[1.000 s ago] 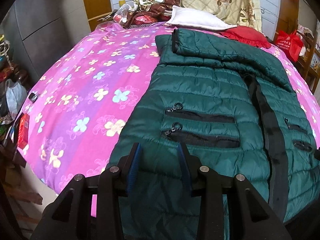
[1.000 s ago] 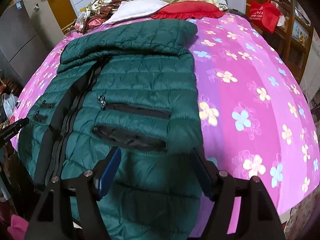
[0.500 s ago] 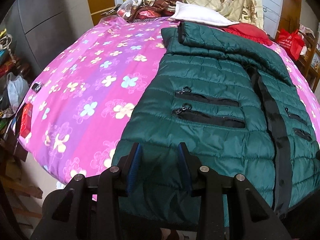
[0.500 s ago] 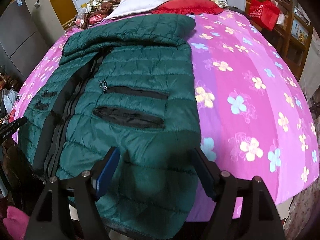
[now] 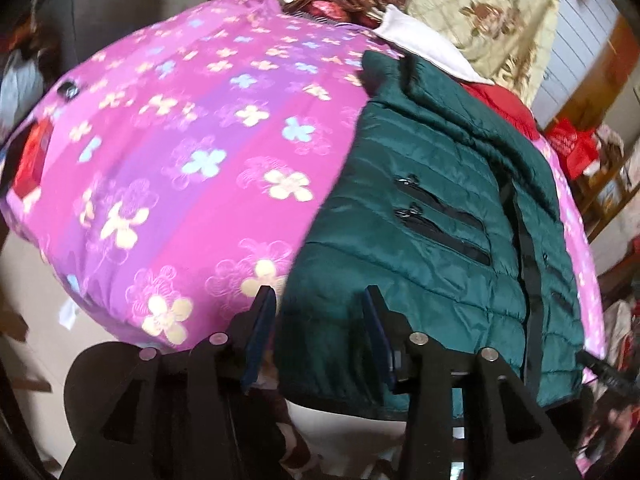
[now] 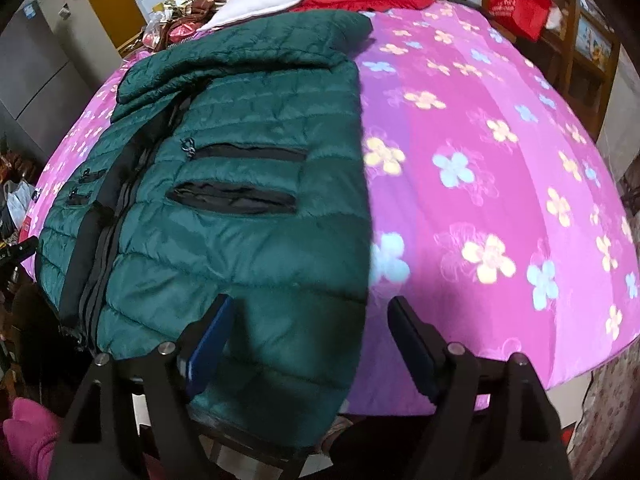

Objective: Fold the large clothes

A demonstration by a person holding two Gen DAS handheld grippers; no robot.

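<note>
A dark green quilted puffer jacket [image 5: 432, 216] lies front up on the pink flowered bed cover [image 5: 192, 152], sleeves folded across its top, hem hanging over the near bed edge. My left gripper [image 5: 318, 320] is open and empty, just before the hem's left corner. In the right wrist view the jacket [image 6: 240, 184] fills the left half. My right gripper [image 6: 310, 332] is open and empty, its jaws wide apart at the hem's right corner, not touching the cloth.
Pillows and a patterned quilt [image 5: 492, 20] pile up at the bed's head. A red bag [image 6: 520, 4] and wooden shelves [image 6: 588, 52] stand on the right. Grey cabinets [image 6: 36, 64] and clutter stand on the left. The pink cover [image 6: 500, 168] lies bare right of the jacket.
Both grippers have drawn back and down toward the bed's near edge, past the jacket's hem. The left view has tilted. Both stay open.
</note>
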